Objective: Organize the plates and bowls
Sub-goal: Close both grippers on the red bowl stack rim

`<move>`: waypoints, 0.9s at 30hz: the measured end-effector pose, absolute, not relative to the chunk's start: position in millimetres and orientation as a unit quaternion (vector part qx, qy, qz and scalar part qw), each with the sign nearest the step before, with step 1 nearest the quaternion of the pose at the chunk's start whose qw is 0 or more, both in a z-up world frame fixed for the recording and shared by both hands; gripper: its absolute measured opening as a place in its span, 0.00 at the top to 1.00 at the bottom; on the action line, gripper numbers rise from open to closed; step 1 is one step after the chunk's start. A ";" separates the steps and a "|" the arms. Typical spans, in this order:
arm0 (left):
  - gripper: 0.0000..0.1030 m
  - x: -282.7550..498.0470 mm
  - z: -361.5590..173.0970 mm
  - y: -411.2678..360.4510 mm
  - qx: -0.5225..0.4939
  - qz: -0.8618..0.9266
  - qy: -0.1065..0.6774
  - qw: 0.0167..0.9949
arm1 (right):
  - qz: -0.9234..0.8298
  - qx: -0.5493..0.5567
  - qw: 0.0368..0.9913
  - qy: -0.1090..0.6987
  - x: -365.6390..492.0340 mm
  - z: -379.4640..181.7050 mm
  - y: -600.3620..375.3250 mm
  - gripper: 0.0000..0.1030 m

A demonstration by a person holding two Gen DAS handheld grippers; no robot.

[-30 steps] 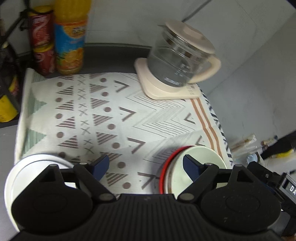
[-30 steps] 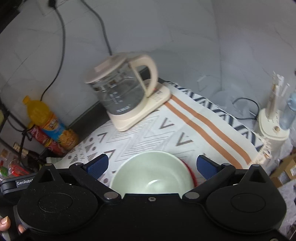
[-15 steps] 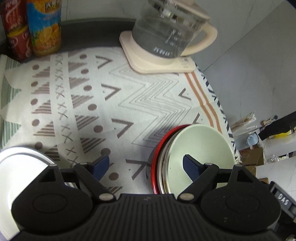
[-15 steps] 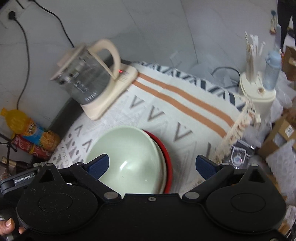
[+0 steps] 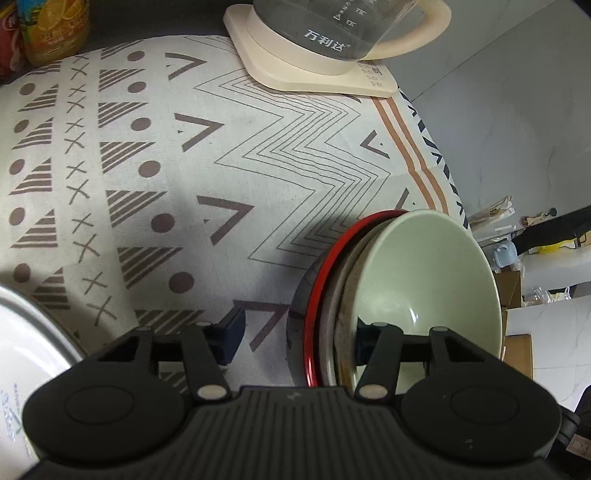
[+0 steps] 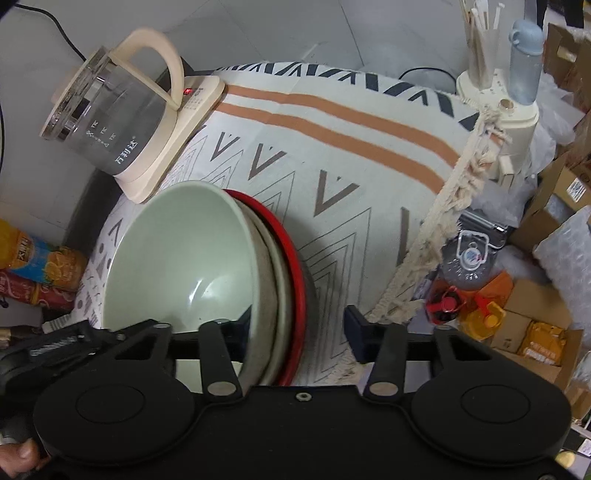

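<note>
Bowls are sitting nested in one stack on the patterned cloth (image 5: 229, 147) that is covering the surface (image 5: 155, 22). A pale green bowl (image 5: 424, 280) is lying on top, a grey bowl (image 6: 273, 295) under it, and a red-rimmed bowl (image 5: 317, 295) at the bottom.

I am holding my left tongs (image 5: 297, 334) astride the stack's edge at five o'clock in the left wrist view. One finger (image 5: 231, 332) is hanging outside over the cloth, clear of the red rim, and the other (image 5: 365, 343) is reaching down inside the green bowl.

My right tongs (image 6: 295, 328) are straddling the opposite side. One finger (image 6: 236, 332) is inside the green bowl and the other (image 6: 356, 332) is outside, just beside the red rim but apart from it.

Both pairs of tongs have just been closing, with the rims between the jaws, yet the pads are not pressing on anything.

A white plate (image 5: 26, 350) is lying at eight o'clock in the left wrist view, well apart from the stack. A glass kettle (image 6: 110, 122) is standing on its cream base at eleven o'clock in the right wrist view.
</note>
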State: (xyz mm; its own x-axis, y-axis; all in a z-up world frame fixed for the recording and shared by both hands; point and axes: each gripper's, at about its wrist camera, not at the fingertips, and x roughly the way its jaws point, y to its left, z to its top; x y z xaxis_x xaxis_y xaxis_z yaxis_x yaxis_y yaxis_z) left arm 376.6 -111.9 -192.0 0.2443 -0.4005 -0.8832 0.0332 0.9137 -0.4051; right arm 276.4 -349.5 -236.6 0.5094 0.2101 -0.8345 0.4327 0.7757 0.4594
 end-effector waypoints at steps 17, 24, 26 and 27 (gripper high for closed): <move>0.71 371.3 -167.1 -104.1 -0.168 -0.145 0.566 0.794 | -0.044 0.286 0.819 0.495 282.5 -226.4 -328.1 0.70; 0.71 360.3 -143.9 -85.1 -0.183 -0.119 0.543 0.811 | -0.015 0.272 0.833 0.482 286.7 -204.0 -317.2 0.70; 0.71 355.8 -138.0 -79.3 -0.189 -0.110 0.536 0.815 | -0.005 0.265 0.836 0.481 288.3 -198.4 -313.1 0.70; 0.71 353.8 -135.2 -75.9 -0.192 -0.106 0.534 0.817 | 0.001 0.262 0.838 0.479 289.0 -195.8 -310.6 0.70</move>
State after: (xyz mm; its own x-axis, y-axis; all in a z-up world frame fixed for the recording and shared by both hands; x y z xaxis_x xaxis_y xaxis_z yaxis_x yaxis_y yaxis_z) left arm 353.8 -75.9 -135.2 0.4076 -0.3785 -0.8310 -0.0319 0.9036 -0.4272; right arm 289.0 -310.6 -195.8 0.5404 0.2523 -0.8027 0.2492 0.8632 0.4391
